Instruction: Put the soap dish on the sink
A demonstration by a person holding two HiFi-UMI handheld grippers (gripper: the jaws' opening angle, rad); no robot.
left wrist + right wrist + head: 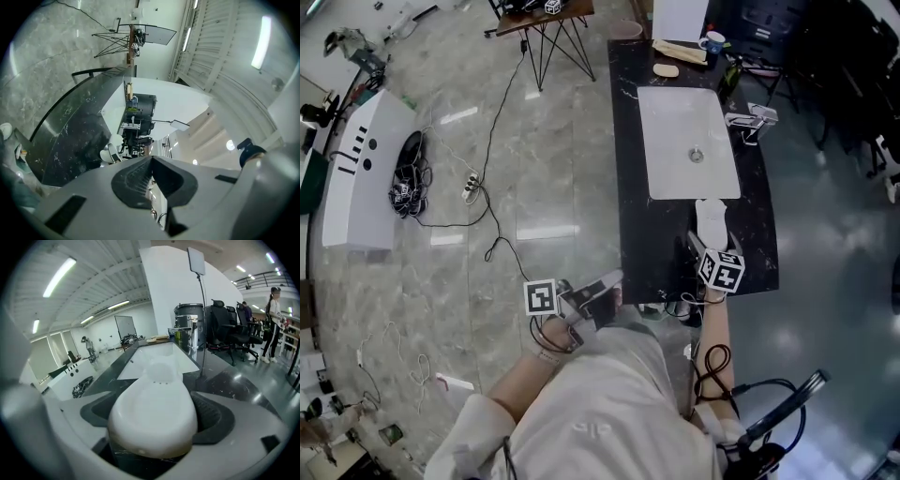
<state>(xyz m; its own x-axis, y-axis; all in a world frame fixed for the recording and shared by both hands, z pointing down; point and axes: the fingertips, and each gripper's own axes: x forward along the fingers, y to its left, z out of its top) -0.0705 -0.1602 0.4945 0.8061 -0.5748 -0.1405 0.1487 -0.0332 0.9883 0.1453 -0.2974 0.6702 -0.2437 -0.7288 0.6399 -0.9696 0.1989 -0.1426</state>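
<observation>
While the right gripper [701, 246] clamps the glossy white oval soap dish [153, 413] between its jaws, the dish is over the black marble countertop [630, 225], just short of the white rectangular sink basin [675, 122]. Jaws of the left gripper [151, 180] are pressed together, empty, off the countertop's left edge.

Two grippers [605, 286] [701, 247], one soap dish [711, 217], one sink [687, 141], one faucet [752, 119]

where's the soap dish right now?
Head view, right side: the soap dish is clamped in the right gripper at the near end of the black counter, just short of the white sink.
</observation>
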